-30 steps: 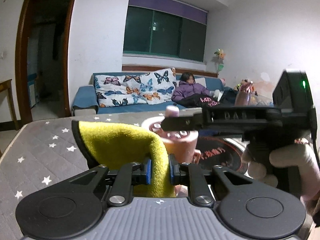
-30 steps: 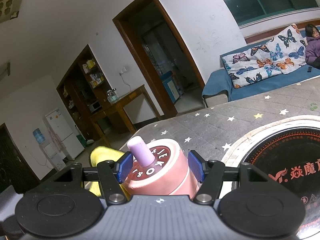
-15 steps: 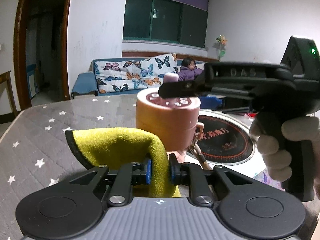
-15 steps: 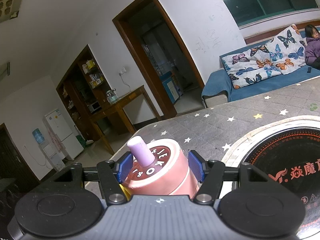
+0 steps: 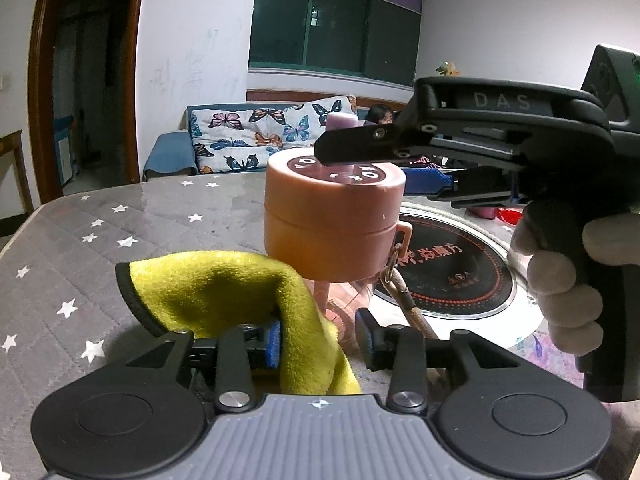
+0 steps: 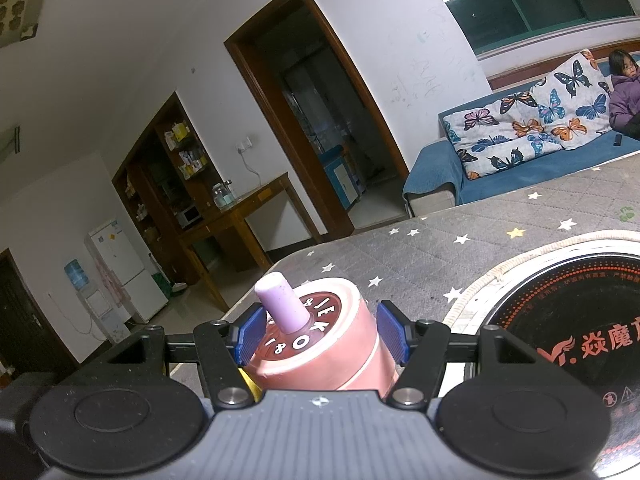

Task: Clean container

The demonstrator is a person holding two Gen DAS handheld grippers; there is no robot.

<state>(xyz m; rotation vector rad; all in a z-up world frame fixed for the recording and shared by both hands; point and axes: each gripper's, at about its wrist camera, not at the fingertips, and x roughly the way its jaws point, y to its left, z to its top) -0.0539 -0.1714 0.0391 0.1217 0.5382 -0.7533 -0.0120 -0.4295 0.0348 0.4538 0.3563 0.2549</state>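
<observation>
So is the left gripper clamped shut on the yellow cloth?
No, the left gripper jaws stand apart, with the yellow cloth draped over only the left one.

The pink cup [image 5: 334, 216] is sitting right in front of the left gripper [image 5: 318, 338], blocking the way ahead. The right gripper [image 5: 420, 156] and the gloved hand [image 5: 560, 280] are filling the space to the right. The yellow cloth [image 5: 224, 292] is hanging across the left finger [image 5: 272, 344]. The gray table [image 5: 120, 248] is lying bare to the left. The round black cooktop [image 6: 568, 340] is sitting flat beside the cup.
</observation>
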